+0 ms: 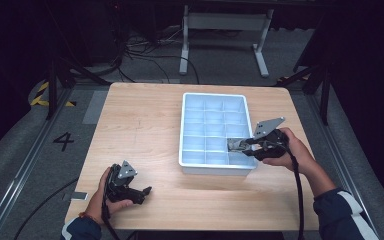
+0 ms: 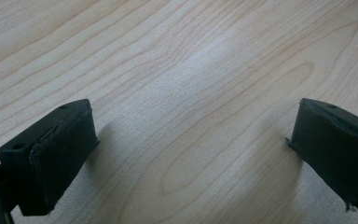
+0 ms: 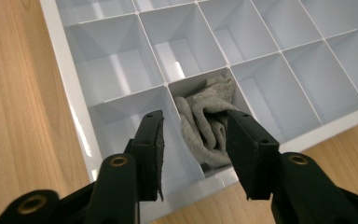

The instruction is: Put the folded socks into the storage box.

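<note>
A crumpled grey cloth (image 3: 212, 100) lies in one compartment of the white divided tray (image 3: 61, 70). That compartment is in the right column, second from the near edge (image 1: 236, 144). My right gripper (image 3: 196, 119) hangs just above it at the tray's right rim, jaws apart on either side of the cloth and not pressing it. In the high view the right gripper (image 1: 240, 146) reaches in over the tray (image 1: 215, 170) from the right. My left gripper (image 1: 147, 191) rests low over the bare wood at the near left. It is open (image 2: 191, 126) with nothing between its jaws.
The tray's other compartments look empty. The wooden table (image 1: 140, 125) has bare surface left of the tray. Beyond it are a grey floor with cables and a white metal stand (image 1: 225, 30).
</note>
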Demonstrator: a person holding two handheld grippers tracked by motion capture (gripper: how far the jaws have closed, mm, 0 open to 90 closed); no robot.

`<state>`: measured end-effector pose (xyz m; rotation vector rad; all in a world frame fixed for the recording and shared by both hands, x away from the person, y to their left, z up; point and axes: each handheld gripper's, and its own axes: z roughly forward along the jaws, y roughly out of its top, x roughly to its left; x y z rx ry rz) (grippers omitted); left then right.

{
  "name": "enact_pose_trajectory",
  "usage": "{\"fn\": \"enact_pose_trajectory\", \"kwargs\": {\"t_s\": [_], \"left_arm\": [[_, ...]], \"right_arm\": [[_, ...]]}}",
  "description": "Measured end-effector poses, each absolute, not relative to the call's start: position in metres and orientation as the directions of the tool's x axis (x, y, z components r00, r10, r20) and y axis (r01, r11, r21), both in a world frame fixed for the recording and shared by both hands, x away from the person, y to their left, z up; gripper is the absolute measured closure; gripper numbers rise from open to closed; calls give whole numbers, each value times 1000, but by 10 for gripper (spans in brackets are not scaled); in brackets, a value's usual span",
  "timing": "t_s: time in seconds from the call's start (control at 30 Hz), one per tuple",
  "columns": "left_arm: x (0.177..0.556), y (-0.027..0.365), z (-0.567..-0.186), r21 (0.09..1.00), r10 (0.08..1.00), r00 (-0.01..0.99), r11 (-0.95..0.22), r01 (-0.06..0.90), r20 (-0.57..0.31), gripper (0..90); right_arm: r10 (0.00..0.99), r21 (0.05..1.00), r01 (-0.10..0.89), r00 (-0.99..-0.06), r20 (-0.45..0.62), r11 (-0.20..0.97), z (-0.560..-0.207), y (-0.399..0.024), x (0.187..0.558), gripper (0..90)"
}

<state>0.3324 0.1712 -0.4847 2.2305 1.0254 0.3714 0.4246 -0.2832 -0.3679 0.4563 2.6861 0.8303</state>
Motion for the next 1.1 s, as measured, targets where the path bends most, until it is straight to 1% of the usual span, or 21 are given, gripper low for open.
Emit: {"fn": "enact_pose_trajectory", "kwargs": {"t_s": [0.07, 0.3, 0.63, 1.1], "left_arm": [[333, 171, -485, 662, 756, 655, -485, 572, -11, 4], [332, 171, -485, 661, 758, 652, -481, 577, -17, 4], [332, 171, -485, 661, 758, 652, -481, 577, -17, 4], [332, 171, -485, 662, 759, 650, -480, 576, -15, 4]], "right_arm": [[389, 595, 211, -902, -187, 776, -367, -288, 421, 533], [409, 626, 201, -889, -206, 753, -362, -303, 405, 516], [416, 623, 190, -877, -240, 759, -364, -317, 387, 471], [439, 612, 209, -862, -253, 763, -376, -340, 370, 427]]}}
